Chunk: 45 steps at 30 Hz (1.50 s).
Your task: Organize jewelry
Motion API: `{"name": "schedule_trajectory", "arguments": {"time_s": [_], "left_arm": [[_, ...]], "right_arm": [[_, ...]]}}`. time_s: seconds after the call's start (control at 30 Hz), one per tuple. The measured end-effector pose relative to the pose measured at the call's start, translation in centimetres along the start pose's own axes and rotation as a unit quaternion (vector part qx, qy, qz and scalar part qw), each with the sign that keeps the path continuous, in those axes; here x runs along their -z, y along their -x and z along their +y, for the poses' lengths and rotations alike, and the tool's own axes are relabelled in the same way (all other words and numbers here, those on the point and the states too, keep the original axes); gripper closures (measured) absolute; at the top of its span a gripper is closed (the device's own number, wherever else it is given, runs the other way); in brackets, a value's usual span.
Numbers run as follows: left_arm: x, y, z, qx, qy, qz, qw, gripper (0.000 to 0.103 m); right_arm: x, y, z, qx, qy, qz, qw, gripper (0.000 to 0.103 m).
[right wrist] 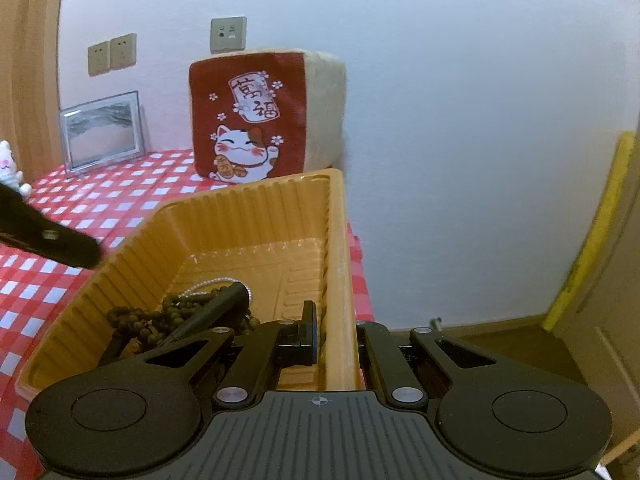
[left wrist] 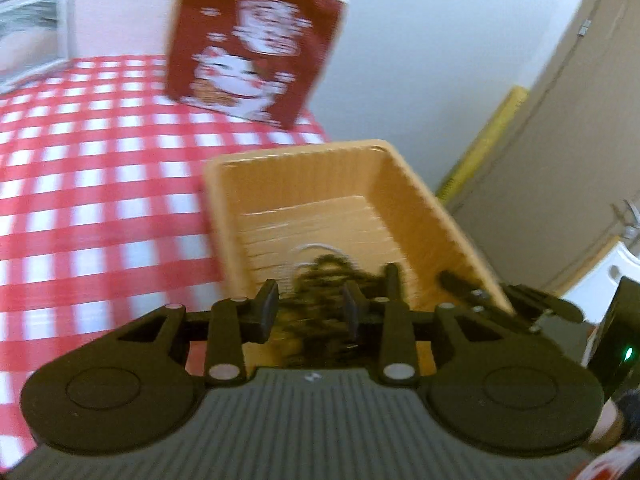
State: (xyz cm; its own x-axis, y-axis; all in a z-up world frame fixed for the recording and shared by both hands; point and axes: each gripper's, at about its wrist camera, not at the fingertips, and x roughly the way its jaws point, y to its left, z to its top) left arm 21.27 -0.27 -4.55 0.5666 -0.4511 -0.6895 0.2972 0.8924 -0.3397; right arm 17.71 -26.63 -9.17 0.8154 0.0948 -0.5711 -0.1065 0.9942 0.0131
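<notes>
Right tongs [right wrist: 336, 336] sit closest, pinching the right wall of the orange tray [right wrist: 256, 216]. Left tongs [left wrist: 310, 308] are spread, hovering right over the dark bead strand [right wrist: 176, 316] piled inside, plus one pale chain [right wrist: 212, 282]. Tray sits at the counter's [right wrist: 80, 204] right edge; far half is bare.

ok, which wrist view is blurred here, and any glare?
Left wrist: motion-smeared; checked tablecloth, lucky-cat cushion and dark bead strand are streaked. Right wrist: sharp; cushion lettering legible, slight sheen on the orange tray floor, fisheye bends the walls.
</notes>
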Motion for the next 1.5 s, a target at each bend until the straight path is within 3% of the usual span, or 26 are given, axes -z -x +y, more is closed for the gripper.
{"name": "schedule_trajectory", "arguments": {"time_s": [0.27, 0.4, 0.5, 0.53, 0.6, 0.63, 0.67, 0.77, 1.03, 1.1, 1.2, 1.3, 1.5], "left_arm": [[1.1, 3.6, 5.4, -0.08, 0.03, -0.014, 0.9962, 0.068], [1.8, 4.8, 6.9, -0.1, 0.042, -0.016, 0.9939, 0.064], [2.2, 5.4, 7.6, -0.107, 0.045, -0.017, 0.993, 0.059], [2.3, 5.6, 7.7, -0.11, 0.045, -0.017, 0.9927, 0.055], [2.5, 6.1, 7.8, -0.115, 0.04, -0.018, 0.9924, 0.051], [2.6, 6.2, 7.7, -0.116, 0.037, -0.018, 0.9924, 0.047], [2.8, 6.4, 7.7, -0.118, 0.033, -0.017, 0.9923, 0.043], [3.1, 7.0, 7.7, -0.124, 0.022, -0.019, 0.9918, 0.038], [4.5, 9.2, 7.1, -0.147, -0.012, -0.027, 0.9887, 0.028], [5.0, 10.2, 6.8, -0.156, -0.013, -0.03, 0.9872, 0.027], [5.9, 11.8, 6.2, -0.16, -0.006, -0.047, 0.986, 0.015], [6.9, 13.3, 5.6, -0.173, 0.007, -0.057, 0.9833, 0.014], [8.8, 16.4, 3.9, -0.196, 0.043, -0.069, 0.9773, 0.014]], "right_arm": [[0.0, -2.3, -1.4, -0.038, -0.029, 0.014, 0.999, 0.098], [0.1, -2.9, -1.5, -0.038, -0.023, 0.026, 0.999, 0.098], [0.2, -3.5, -1.7, -0.039, -0.025, 0.043, 0.998, 0.092], [0.3, -3.7, -1.8, -0.042, -0.028, 0.051, 0.997, 0.086], [0.2, -3.7, -2.1, -0.053, -0.036, 0.052, 0.997, 0.061], [0.1, -3.6, -2.2, -0.052, -0.041, 0.047, 0.997, 0.039], [0.0, -3.1, -2.3, -0.05, -0.047, 0.034, 0.997, 0.03], [-0.8, -2.2, -2.8, -0.05, -0.063, 0.017, 0.997, 0.027], [-3.1, 2.5, -1.7, 0.017, -0.087, 0.017, 0.996, 0.026], [-3.3, 4.0, -0.6, 0.004, -0.097, 0.019, 0.995, 0.026], [-3.6, 6.2, 1.4, -0.045, -0.114, 0.028, 0.992, 0.023], [-3.6, 7.6, 4.2, -0.09, -0.088, 0.047, 0.991, 0.021], [-3.0, 9.6, 8.6, -0.133, -0.024, 0.087, 0.987, 0.021]]}}
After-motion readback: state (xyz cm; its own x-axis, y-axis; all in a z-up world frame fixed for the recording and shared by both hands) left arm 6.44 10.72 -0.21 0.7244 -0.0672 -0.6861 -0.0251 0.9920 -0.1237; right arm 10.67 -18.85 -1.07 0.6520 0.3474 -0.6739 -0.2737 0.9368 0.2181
